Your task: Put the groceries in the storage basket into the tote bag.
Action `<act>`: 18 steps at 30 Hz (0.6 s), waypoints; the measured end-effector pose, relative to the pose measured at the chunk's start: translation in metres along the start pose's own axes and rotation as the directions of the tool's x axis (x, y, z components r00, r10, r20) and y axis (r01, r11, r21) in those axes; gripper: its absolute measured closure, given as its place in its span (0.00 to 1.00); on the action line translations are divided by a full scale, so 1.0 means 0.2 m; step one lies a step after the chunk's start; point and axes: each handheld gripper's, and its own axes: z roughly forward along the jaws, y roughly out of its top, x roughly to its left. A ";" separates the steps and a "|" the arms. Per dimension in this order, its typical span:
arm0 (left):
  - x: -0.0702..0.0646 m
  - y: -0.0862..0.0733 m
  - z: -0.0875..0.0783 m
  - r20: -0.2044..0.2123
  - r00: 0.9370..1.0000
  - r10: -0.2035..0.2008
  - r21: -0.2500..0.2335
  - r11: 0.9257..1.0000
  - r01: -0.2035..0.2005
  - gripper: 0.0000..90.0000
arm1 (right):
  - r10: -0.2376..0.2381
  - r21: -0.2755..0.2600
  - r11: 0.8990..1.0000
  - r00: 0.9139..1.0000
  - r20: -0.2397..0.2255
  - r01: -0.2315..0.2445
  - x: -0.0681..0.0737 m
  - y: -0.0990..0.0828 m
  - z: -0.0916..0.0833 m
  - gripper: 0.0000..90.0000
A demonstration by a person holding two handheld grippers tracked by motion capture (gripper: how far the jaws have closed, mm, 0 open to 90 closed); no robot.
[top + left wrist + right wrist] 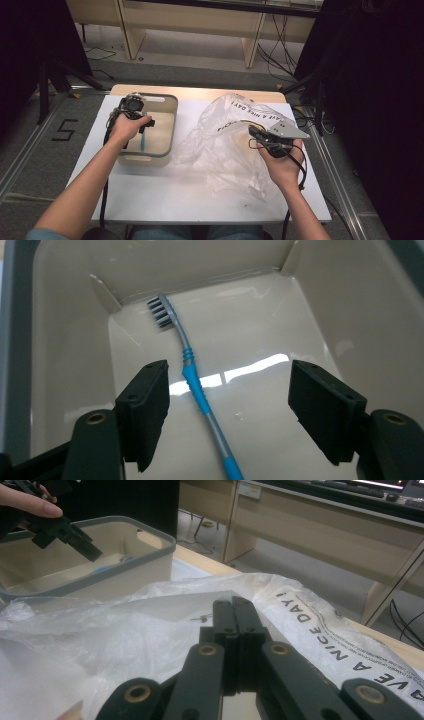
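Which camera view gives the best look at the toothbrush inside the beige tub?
The left gripper view: the toothbrush lies whole on the tub floor, bristles and blue grip sharp, between the open left claw. The high view shows a small blue strip. The right gripper view shows a blurred blue bit over the rim.

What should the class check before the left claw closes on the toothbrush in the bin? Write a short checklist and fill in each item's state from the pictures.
1. Left claw open and over the toothbrush: ok, the handle lies between the pads, untouched.
2. Toothbrush centred between the pads: not ok, it lies close to the left-hand pad in the left gripper view.
3. Toothbrush flat on the floor of the bin: ok.
4. Right claw shut on the plastic bag: ok, jaws together, film around them.
5. Bag mouth open enough to take the brush: cannot tell.
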 end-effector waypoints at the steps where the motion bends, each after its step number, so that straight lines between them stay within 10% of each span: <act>1: 0.00 0.00 0.01 -0.001 1.000 -0.007 0.003 1.000 0.007 0.36 | 0.000 0.000 1.000 1.000 0.000 0.000 0.00 0.00 0.00 1.00; 18: 0.04 -0.01 0.15 -0.043 0.995 -0.086 0.065 0.994 0.089 0.39 | 0.002 -0.003 1.000 1.000 -0.004 -0.002 0.00 0.00 -0.01 1.00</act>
